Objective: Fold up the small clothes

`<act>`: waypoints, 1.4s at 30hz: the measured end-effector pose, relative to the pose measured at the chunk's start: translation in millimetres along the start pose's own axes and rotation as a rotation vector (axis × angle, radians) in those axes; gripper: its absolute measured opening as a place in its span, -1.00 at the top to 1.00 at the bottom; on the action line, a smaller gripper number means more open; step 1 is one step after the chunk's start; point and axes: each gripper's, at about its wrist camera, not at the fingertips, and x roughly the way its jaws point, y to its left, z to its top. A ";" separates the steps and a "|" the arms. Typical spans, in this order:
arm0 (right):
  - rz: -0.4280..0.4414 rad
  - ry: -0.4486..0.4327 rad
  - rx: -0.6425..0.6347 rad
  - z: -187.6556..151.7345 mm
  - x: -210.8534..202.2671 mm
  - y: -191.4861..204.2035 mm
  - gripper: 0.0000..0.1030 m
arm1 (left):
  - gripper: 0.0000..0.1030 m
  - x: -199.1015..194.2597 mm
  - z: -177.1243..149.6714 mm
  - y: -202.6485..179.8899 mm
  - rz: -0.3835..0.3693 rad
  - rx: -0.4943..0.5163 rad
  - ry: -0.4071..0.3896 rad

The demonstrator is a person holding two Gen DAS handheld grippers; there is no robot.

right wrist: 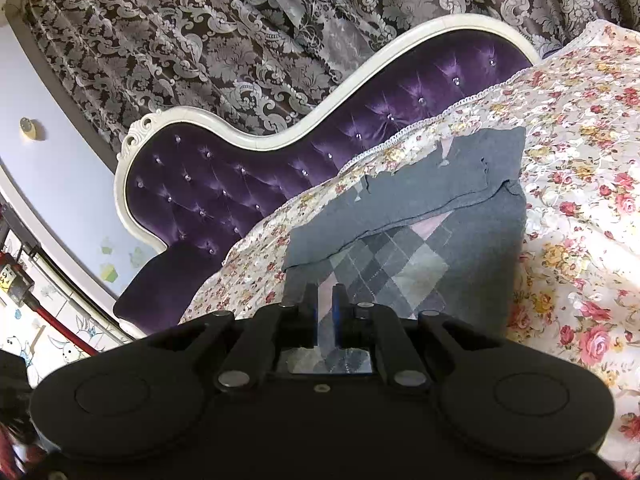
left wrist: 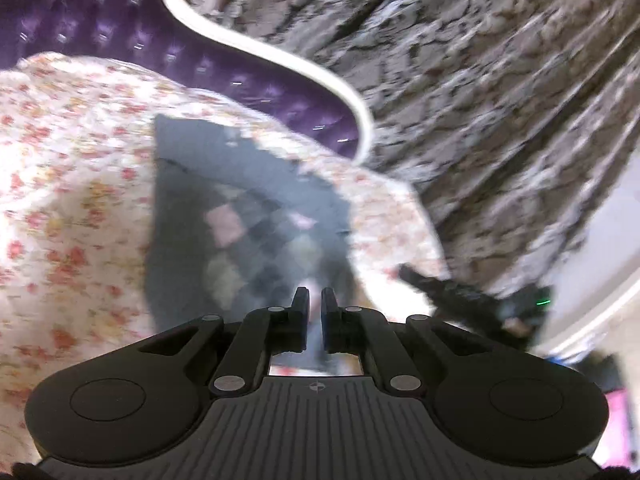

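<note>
I hold a grey knit sweater (right wrist: pixel 476 248) that lies on the bed's floral bedspread (right wrist: pixel 580 128), its long axis running from my near hands away toward the far purple headboard (right wrist: pixel 248 168). It is soft, matte wool with a diamond argyle panel in grey, pale pink and cream down its middle, and a flap of plain grey is folded across the far part, its edge slanting down to the left. My right fingers (right wrist: pixel 325 300) stand narrow, pinched on the near hem of the sweater. My left fingers (left wrist: pixel 315 300) are also nearly closed, with blurred grey cloth caught between them; the left view is smeared. The bedspread is thin cotton with small red and yellow roses and a lace edge. The headboard is tufted velvet with shiny buttons inside a curved white frame (right wrist: pixel 280 136), before a damask curtain (right wrist: pixel 200 32).
</note>
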 end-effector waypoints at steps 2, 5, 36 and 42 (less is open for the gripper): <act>0.020 0.009 0.010 4.0 -1.7 0.5 0.66 | 0.89 -6.1 4.0 -4.1 -0.082 -0.040 0.014; 0.056 0.011 0.020 11.5 -10.7 3.3 0.60 | 0.88 -18.6 7.0 -14.2 -0.120 -0.016 -0.030; -0.145 0.257 0.136 -45.5 41.1 -77.3 -0.44 | 0.00 130.8 -32.9 115.9 0.402 0.005 0.096; -0.109 0.302 0.142 -61.1 40.7 -70.9 -0.44 | -0.08 142.3 -34.4 111.7 0.419 0.045 0.121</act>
